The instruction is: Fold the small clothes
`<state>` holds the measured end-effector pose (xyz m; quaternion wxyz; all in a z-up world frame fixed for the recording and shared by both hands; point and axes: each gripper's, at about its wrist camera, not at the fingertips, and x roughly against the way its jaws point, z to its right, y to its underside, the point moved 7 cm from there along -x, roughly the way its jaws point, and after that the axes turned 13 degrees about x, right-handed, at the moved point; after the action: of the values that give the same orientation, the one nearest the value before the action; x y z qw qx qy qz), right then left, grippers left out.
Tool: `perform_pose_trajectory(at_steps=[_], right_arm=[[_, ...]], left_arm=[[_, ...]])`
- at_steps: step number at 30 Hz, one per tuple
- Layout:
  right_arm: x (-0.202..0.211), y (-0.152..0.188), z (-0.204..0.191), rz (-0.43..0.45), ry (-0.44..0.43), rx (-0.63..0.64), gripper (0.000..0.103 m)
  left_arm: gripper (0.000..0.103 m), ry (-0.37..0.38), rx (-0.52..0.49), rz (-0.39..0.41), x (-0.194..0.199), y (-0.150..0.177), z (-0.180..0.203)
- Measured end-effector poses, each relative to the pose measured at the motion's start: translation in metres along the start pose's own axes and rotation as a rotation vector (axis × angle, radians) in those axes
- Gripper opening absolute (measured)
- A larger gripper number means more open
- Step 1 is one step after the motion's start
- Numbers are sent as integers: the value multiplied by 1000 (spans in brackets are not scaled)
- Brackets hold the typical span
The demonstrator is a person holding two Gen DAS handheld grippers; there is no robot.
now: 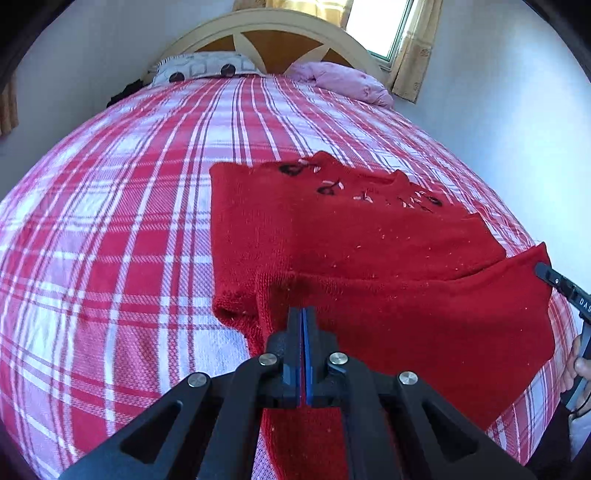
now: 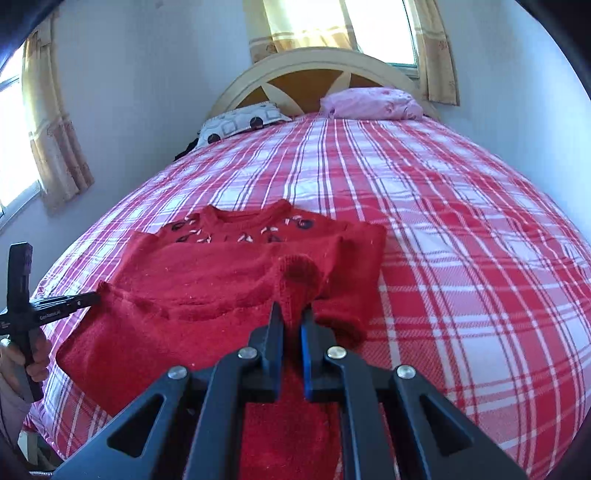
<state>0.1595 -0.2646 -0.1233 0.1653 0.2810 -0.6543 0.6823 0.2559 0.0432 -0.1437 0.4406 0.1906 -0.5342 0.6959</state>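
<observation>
A small red knitted sweater with dark embroidered flowers at the neck lies on the plaid bed, sleeves folded in; it also shows in the right wrist view. My left gripper is shut on the sweater's bottom hem at its left corner. My right gripper is shut on the hem at the right corner. The hem is lifted off the bed between them. The right gripper's fingers show at the far right of the left wrist view; the left gripper's fingers show at the left of the right wrist view.
The bed has a red and white plaid cover. A patterned grey pillow and a pink pillow lie at the cream and wood headboard. Curtained windows are behind. A wall runs along the bed's right side.
</observation>
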Motion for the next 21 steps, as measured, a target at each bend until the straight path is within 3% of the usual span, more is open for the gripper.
perform_pose_trajectory(at_steps=[6,9,10,12,13,14,17,21], right_arm=[[-3,2,-6,-8,-2,19,11],[-2,3,-6,-8,-25,-1,17],[0,4,-3,-3,-30,-20,23],[4,5,7,10,-49,-90,84],[7,5,13,30,-68,-130,95],[10,5,16,50,-77,-155,98],[11,1,17,52,-78,-149,92],[-18,0,8,-52,-17,-38,80]], left_arm=[[1,10,-16,-58,-19,4,5],[1,27,8,-41,-17,5,3],[1,30,11,-36,-16,5,3],[0,36,12,-26,-15,7,4],[0,39,10,-24,-15,8,5],[0,41,7,-23,-16,9,6],[0,43,-6,-18,-16,11,10],[0,46,4,-21,-17,9,15]])
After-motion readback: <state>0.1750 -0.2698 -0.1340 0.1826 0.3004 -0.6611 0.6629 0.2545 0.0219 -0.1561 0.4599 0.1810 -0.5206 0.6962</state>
